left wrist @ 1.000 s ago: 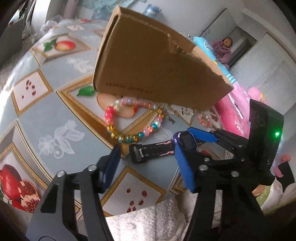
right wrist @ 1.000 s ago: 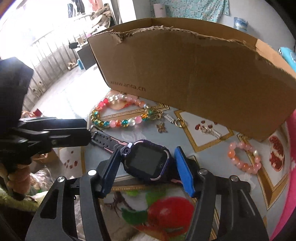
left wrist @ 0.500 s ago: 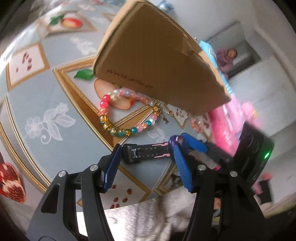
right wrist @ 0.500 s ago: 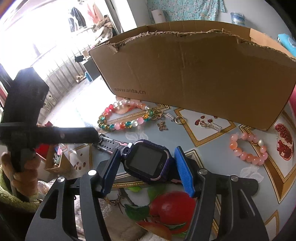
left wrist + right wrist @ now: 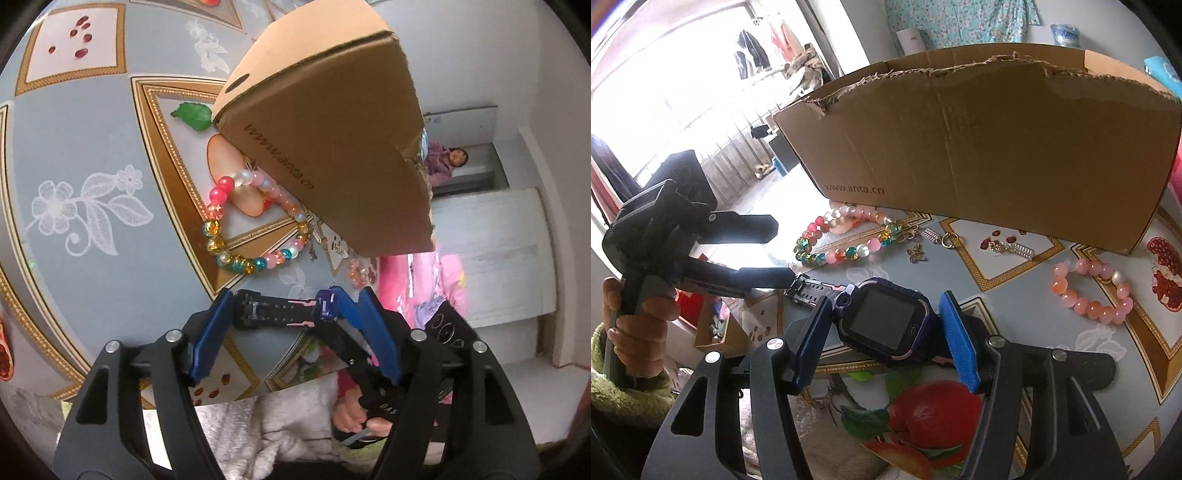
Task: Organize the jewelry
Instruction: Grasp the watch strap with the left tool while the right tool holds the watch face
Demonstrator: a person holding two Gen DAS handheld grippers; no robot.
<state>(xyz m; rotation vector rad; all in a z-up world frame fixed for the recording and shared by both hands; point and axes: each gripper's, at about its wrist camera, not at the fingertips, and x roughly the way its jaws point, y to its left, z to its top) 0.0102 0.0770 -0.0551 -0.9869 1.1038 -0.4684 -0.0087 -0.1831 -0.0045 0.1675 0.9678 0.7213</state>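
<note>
**A:** ok so how far along is this jewelry tidy-up? From where I'm standing, barely started. The colourful bead bracelet (image 5: 849, 236) is loose on the tablecloth (image 5: 1015, 314) right against the cardboard box (image 5: 997, 147), the pink bead bracelet (image 5: 1093, 291) lies off toward the box's far corner, and the little butterfly charm (image 5: 916, 254) and the small clasps (image 5: 1012, 249) sit between them. Nothing looks put away.

**B:** And the watch (image 5: 886, 321)? That's the piece in play. The right gripper (image 5: 882, 336) has its blue pads either side of the watch body near the table edge. Looks like a grasp, though I see a sliver of gap on one side, so I wouldn't swear the pads are pressing.

**A:** The left gripper (image 5: 295, 325) is at the strap end (image 5: 273, 314), jaws straddling it. They've just been opening wider, and the pads aren't squeezing the strap. Released, I'd say.

**B:** So my guess is the watch goes into the box, then everything else follows.

**A:** Thing is, you can't see inside the box from either camera, only its outer walls. Could be stuff in there already, no idea. The watch's other strap is hidden behind the right pad too. And the pink bracelet is mostly cut off by the box in the left view.
</note>
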